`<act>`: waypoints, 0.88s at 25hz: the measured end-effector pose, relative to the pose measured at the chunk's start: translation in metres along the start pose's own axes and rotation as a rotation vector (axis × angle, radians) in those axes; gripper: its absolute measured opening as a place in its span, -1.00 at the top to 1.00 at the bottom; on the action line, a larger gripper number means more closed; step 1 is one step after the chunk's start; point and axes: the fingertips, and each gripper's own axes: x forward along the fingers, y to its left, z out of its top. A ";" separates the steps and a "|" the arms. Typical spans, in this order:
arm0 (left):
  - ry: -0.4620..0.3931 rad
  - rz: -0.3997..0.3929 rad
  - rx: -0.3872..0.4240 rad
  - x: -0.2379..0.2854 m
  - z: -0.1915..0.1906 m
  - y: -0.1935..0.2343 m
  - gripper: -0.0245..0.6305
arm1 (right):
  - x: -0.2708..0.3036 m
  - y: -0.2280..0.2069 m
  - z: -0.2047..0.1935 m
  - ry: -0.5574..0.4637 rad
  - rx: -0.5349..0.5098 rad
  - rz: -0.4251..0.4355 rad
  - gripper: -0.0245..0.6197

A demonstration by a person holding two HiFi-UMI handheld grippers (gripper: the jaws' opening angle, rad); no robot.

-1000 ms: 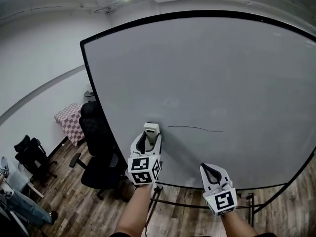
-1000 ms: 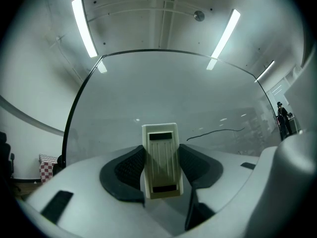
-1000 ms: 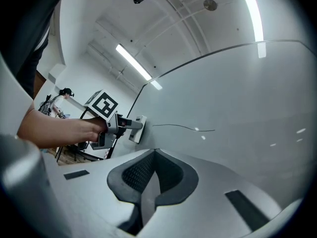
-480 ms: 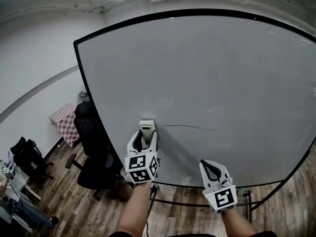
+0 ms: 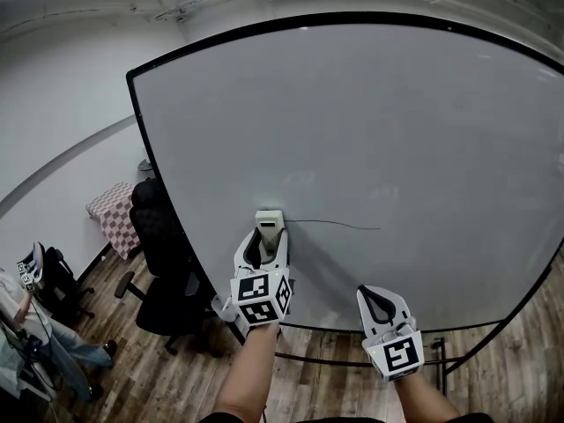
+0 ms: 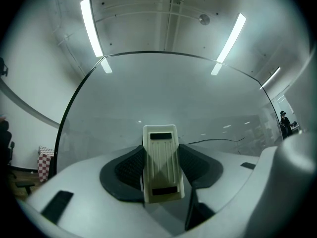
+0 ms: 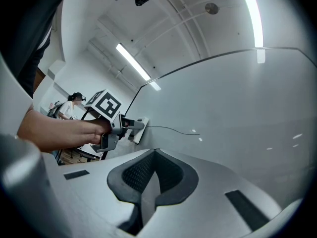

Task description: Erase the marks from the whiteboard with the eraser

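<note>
Two grippers low in frame: left gripper (image 5: 264,237) clamped on eraser (image 5: 270,221), set against whiteboard (image 5: 397,122) at left end of thin dark line (image 5: 339,225), mid-frame; right gripper (image 5: 378,300) closed on nothing, lower right. Best wiped rightward along line, eraser flat, pressure even.

— What do I log for my left gripper (image 5: 265,247)?
— Item one: white moulded shell, tapering forward; black mesh-textured pads (image 6: 130,168); white marker cube (image 5: 260,299) at the rear, black square patterns on its faces.
— And my right gripper (image 5: 376,298)?
— Item two: same white shell, black-lined jaw opening, dark textured inner pads (image 7: 143,175), rear cube (image 5: 402,357) with one black-and-white marker on top, flat black rectangular patches (image 7: 77,174) on the body.
</note>
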 end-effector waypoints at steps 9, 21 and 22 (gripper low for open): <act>-0.005 -0.019 0.003 0.003 0.004 -0.029 0.19 | -0.014 -0.018 0.000 -0.010 -0.004 -0.022 0.87; -0.018 -0.105 0.026 0.008 0.006 -0.086 0.19 | -0.034 -0.038 -0.006 0.008 -0.025 -0.054 0.87; -0.020 -0.114 0.030 0.008 0.006 -0.092 0.19 | -0.035 -0.040 -0.007 0.009 -0.024 -0.061 0.87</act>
